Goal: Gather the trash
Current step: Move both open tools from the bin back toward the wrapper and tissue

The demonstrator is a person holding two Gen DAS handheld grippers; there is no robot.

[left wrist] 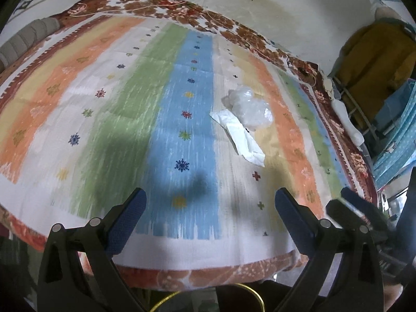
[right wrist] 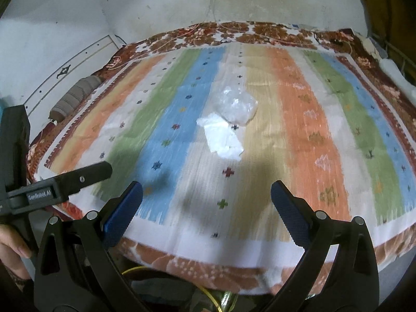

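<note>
1. While both tools hung over the near edge of the bed (right wrist: 260, 247), the left claw (left wrist: 210, 204) and right claw (right wrist: 206, 197) stood wide apart, holding nothing.
2. Farther in, on the striped blanket (right wrist: 299, 130), a white paper scrap (right wrist: 223, 140) lay touching a crumpled clear plastic bag (right wrist: 236, 106).
3. The step looked like the approach, nothing collected yet.
4. Next, a claw would need to reach forward and close on the paper first.
5. Beyond stood a stained wall (right wrist: 260, 2).
</note>
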